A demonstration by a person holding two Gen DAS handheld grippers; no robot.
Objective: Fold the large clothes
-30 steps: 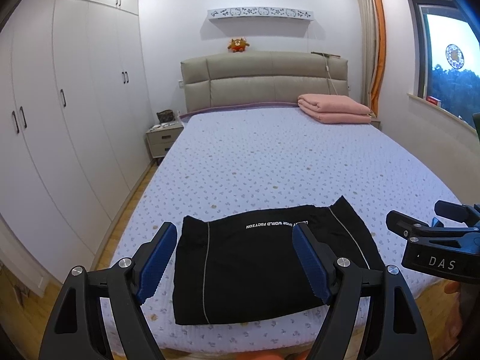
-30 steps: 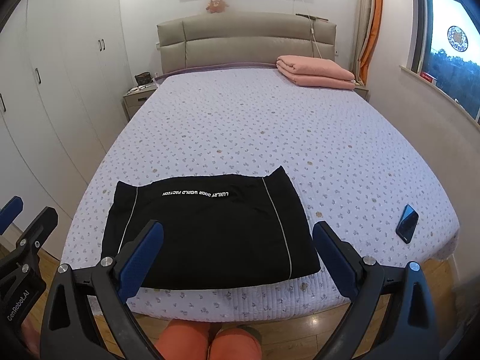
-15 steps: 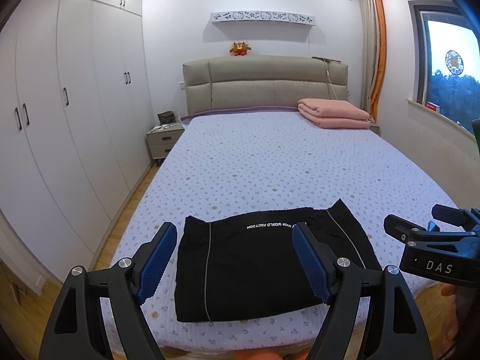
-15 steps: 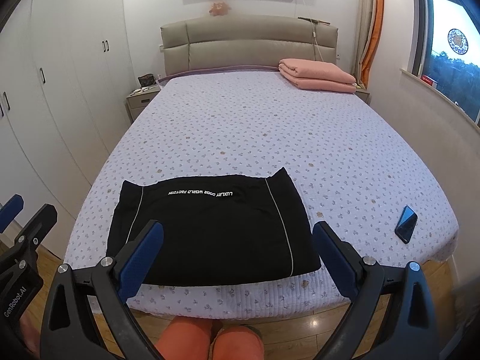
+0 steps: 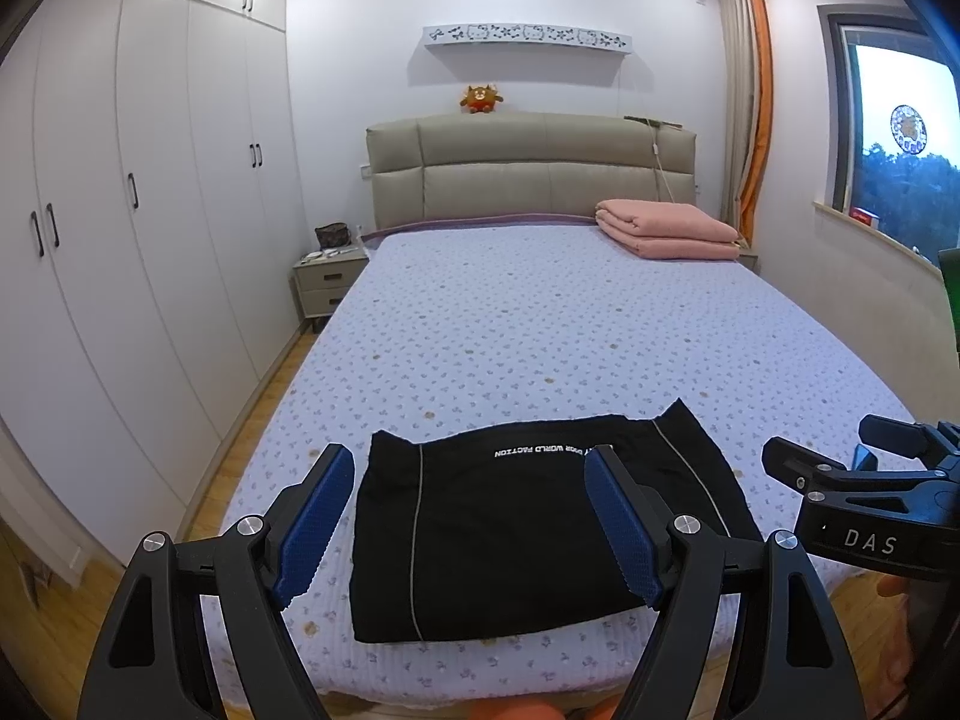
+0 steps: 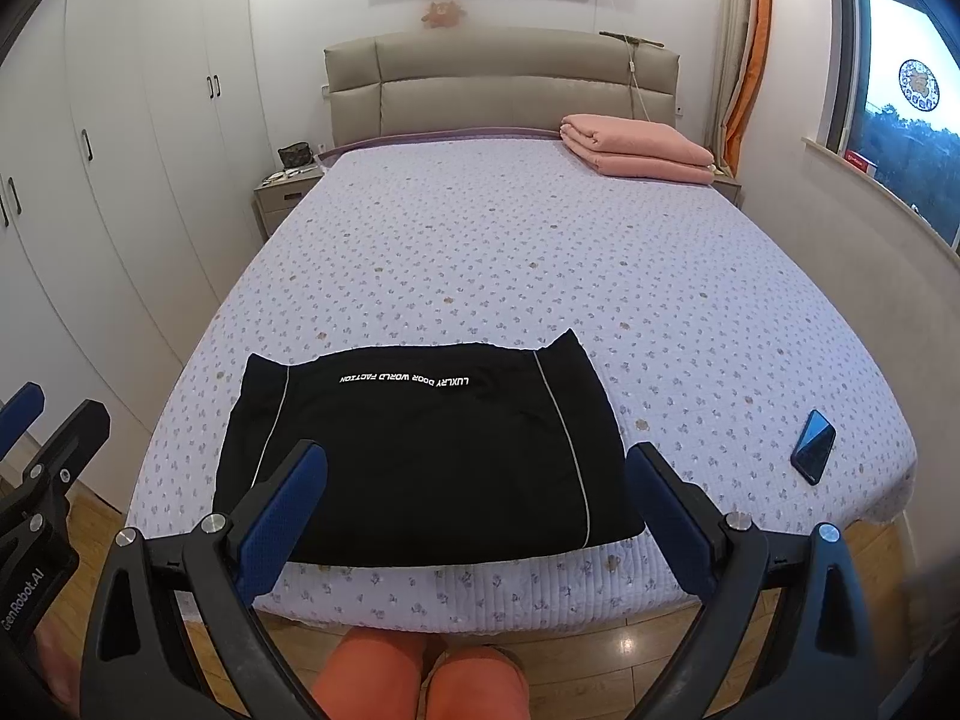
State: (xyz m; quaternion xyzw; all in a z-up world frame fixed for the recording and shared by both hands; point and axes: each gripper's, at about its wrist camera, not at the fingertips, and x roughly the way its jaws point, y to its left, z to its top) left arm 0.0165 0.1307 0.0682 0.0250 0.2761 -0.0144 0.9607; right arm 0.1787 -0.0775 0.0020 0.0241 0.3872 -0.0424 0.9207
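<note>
Garment (image 6: 420, 450) lies folded flat at the bed's (image 6: 600, 270) near edge, with both grippers, left (image 5: 468, 528) and right (image 6: 474, 516), spread wide, empty, hovering above it. For any further fold, I'd pinch two corners together and lift evenly to avoid creases.

Left gripper (image 5: 465, 519): jaws spread wide, blue pads facing each other, nothing between them; held level above the near edge of the bed (image 5: 540, 330), clear of it. Right gripper (image 6: 474, 516): jaws equally wide, empty, same height, just right of the left one. Person's legs (image 6: 420, 678) in orange stand against the bed's foot.
</note>
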